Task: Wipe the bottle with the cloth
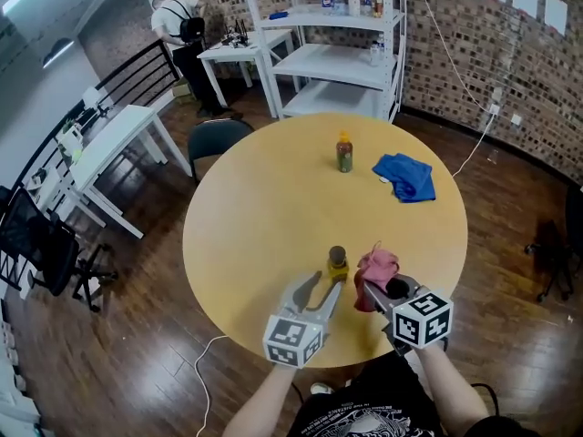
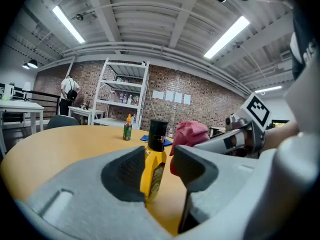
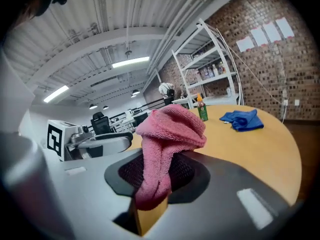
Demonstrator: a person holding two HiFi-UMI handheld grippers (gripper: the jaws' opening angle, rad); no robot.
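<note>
Bottle: yellow body, dark cap, upright on the tabletop near the front edge, standing between the jaws of my left claw.

Left claw state: wide. The bottle sits close against one pad, and bare tabletop shows between it and the other pad. I judge it not yet gripped.

Right claw state: clamped on the pink cloth. The cloth is pinched at its lower part and bunches in a loose lump above the jaws, just beside the bottle on its right.

Hazards from this position:
1. Tipping. The bottle is narrow and unsecured. A push from the cloth before my left claw closes, or a one-sided closure, could knock it over.
2. Rolling off. The bottle is near the front edge, so a fall could carry it off the tabletop.
3. Poor wipe. Only a small lump of cloth stands clear of the jaws, so a jaw may rub the bottle instead of the cloth.
4. Collision. The two claws are close together and could foul each other during the stroke.

Pose: both forearms reach forward from the lower edge of the head view. The claws are side by side, pointing away from me and slightly downward, with the marker cubes toward me. The left claw is low over the tabletop.
</note>
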